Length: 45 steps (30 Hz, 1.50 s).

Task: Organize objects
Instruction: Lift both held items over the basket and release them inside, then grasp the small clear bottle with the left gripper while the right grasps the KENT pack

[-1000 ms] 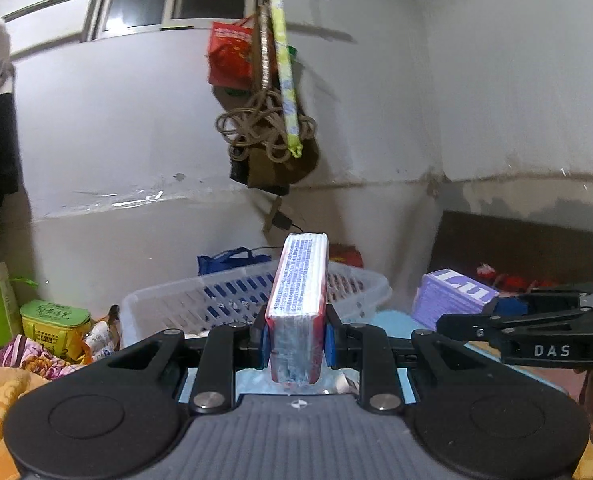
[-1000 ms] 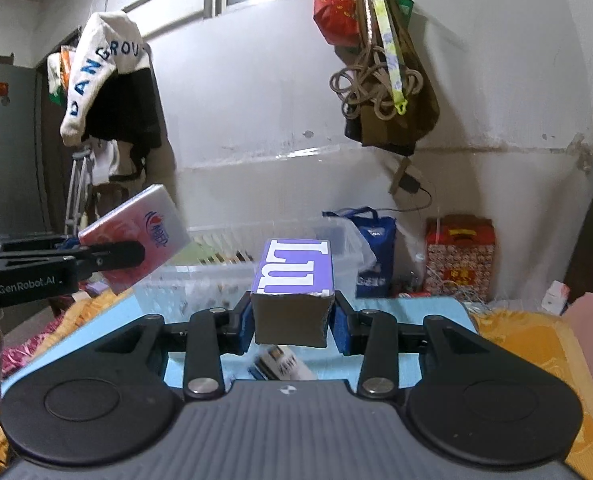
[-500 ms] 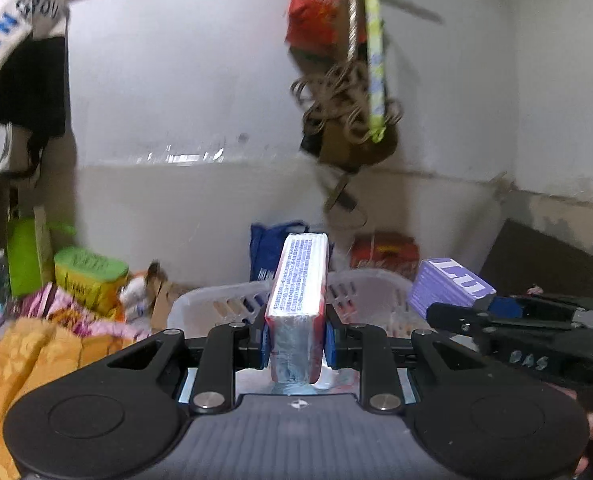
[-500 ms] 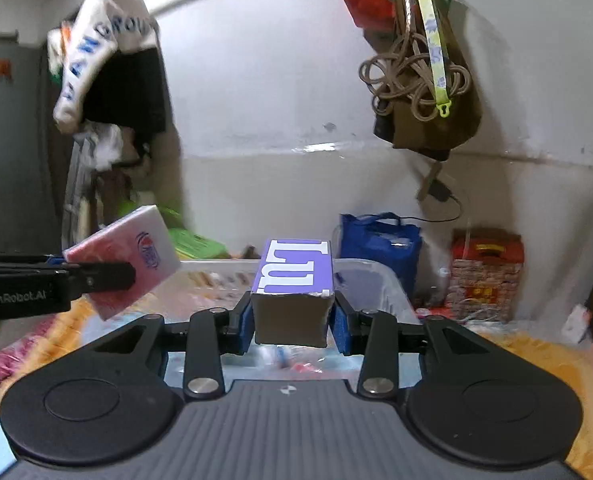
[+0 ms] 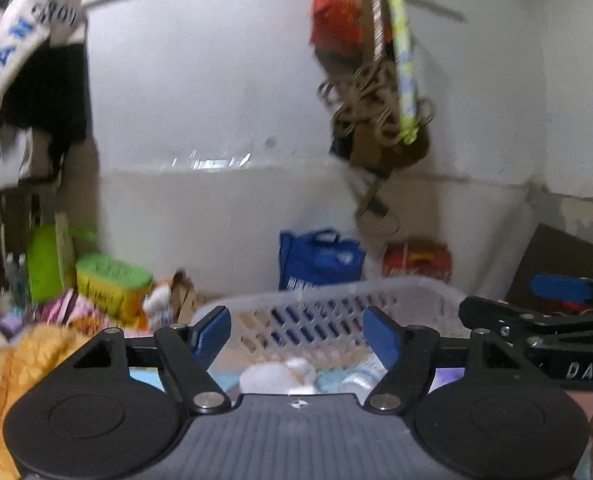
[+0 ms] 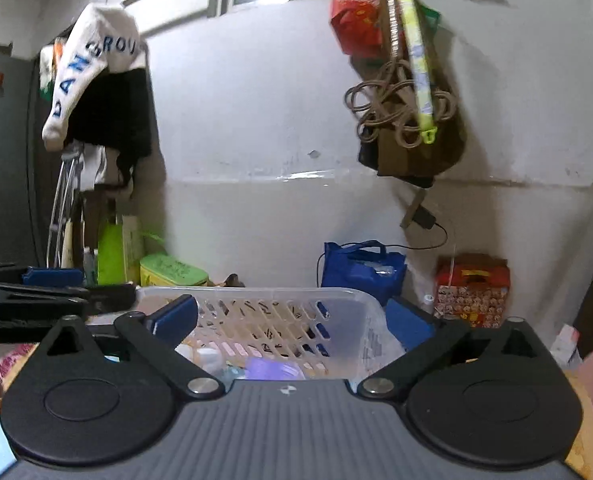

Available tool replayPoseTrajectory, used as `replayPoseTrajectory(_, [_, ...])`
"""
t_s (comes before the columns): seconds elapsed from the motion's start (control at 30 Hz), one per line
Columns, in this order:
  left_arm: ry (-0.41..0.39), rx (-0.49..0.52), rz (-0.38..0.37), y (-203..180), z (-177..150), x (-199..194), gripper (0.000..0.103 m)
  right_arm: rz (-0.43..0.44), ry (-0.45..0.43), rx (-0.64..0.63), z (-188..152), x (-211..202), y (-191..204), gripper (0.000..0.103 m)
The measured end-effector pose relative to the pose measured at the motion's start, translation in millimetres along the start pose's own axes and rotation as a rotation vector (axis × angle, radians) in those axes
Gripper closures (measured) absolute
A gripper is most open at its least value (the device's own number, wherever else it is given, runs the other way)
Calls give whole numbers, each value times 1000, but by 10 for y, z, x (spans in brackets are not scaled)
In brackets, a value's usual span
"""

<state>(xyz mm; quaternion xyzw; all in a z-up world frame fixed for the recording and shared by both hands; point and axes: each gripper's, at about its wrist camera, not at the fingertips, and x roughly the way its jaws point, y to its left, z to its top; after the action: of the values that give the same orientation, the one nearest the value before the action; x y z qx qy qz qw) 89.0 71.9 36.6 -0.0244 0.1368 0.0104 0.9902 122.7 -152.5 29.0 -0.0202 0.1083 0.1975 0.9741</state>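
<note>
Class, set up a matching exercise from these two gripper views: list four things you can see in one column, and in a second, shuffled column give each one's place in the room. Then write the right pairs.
Column one:
1. white basket
2. blue bag
3. coiled rope
4. white garment with blue letters

Column two:
A. hanging high on the wall, right of centre
B. draped up high at the left
C. just ahead of both open grippers
D. on the floor against the wall, behind the basket

Pairs: 1-C, 2-D, 3-A, 4-B
</note>
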Motion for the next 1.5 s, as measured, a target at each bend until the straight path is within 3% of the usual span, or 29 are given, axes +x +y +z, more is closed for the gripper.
replayPoseTrajectory(0.1, [-66, 34, -82, -116, -104, -388, 24, 23, 34, 86, -140, -307, -186, 0])
replayPoseTrajectory(0.2, [-67, 141, -142, -407, -363, -582, 19, 19, 64, 188, -400, -542, -384, 0])
replayPoseTrajectory(0.3, [40, 238, -173, -694, -671, -429, 19, -48, 100, 181, -655, -586, -497, 0])
replayPoseTrajectory(0.4, [170, 246, -182, -810, -894, -167, 26, -113, 132, 227, -771, -544, -663, 0])
replayPoseTrajectory(0.53, [251, 245, -148, -903, -1084, 58, 28, -135, 154, 333, -787, -491, -811, 0])
replayPoseTrajectory(0.67, [296, 242, -124, -974, -1193, 232, 30, -130, 169, 300, -796, -434, -714, 0])
replayPoseTrajectory(0.8, [316, 239, -136, -993, -1257, 295, 51, -77, 194, 290, -837, -431, -647, 0])
replayPoseTrajectory(0.87, [312, 257, -147, -981, -1249, 237, 57, -66, 201, 279, -843, -417, -616, 0])
replayPoseTrajectory(1.03, [304, 278, -130, -791, -1264, 132, 57, -58, 248, 267, -889, -304, -530, 0])
replayPoseTrajectory(1.23, [293, 266, -121, -440, -1215, 1, 58, -37, 364, 224, -975, 4, -276, 1])
replayPoseTrajectory(1.5, [294, 266, -140, -338, -1196, 3, 58, -73, 441, 148, -1023, 348, 56, 13])
